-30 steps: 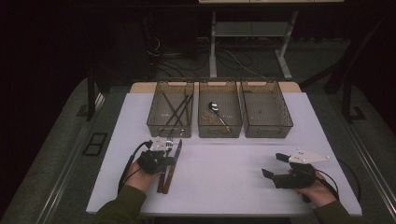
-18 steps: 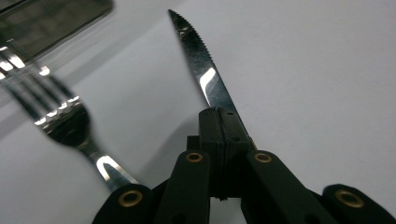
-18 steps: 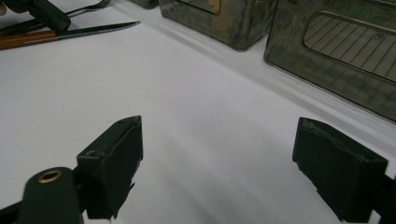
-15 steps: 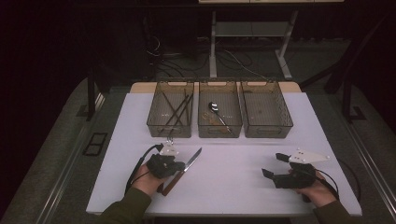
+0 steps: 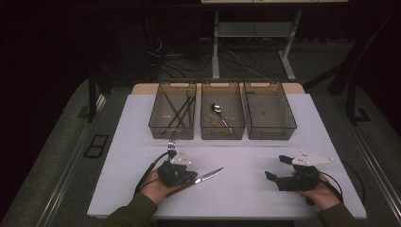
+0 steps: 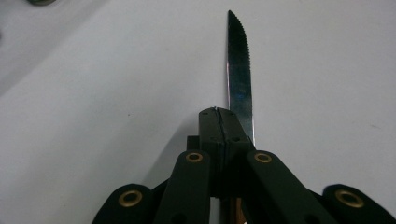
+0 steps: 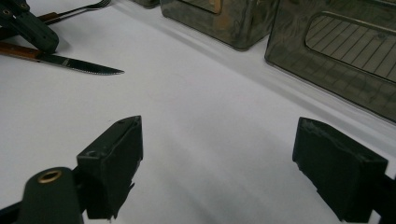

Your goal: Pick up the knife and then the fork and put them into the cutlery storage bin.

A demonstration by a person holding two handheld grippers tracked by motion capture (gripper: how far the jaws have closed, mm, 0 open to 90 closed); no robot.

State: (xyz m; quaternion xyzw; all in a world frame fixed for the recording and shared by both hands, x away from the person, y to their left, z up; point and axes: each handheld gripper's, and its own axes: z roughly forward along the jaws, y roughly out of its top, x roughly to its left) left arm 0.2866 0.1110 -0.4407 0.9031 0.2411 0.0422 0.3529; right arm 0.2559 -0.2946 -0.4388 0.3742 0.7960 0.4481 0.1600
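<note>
While your left gripper (image 5: 189, 176) stays clamped on the wooden-handled serrated steak knife (image 5: 208, 175) low over the white table (image 5: 246, 156), carry it blade-level to the empty right-hand smoked-plastic bin (image 5: 269, 111), keeping your wide-open, empty right gripper (image 5: 275, 168) clear.

We count three clear plastic bins (image 5: 222, 117), one serrated steel knife (image 5: 208, 176), one steel fork (image 5: 171, 143), one silver spoon (image 5: 216, 109), several dark chopsticks (image 5: 178, 111), two black grippers (image 5: 176, 174).
</note>
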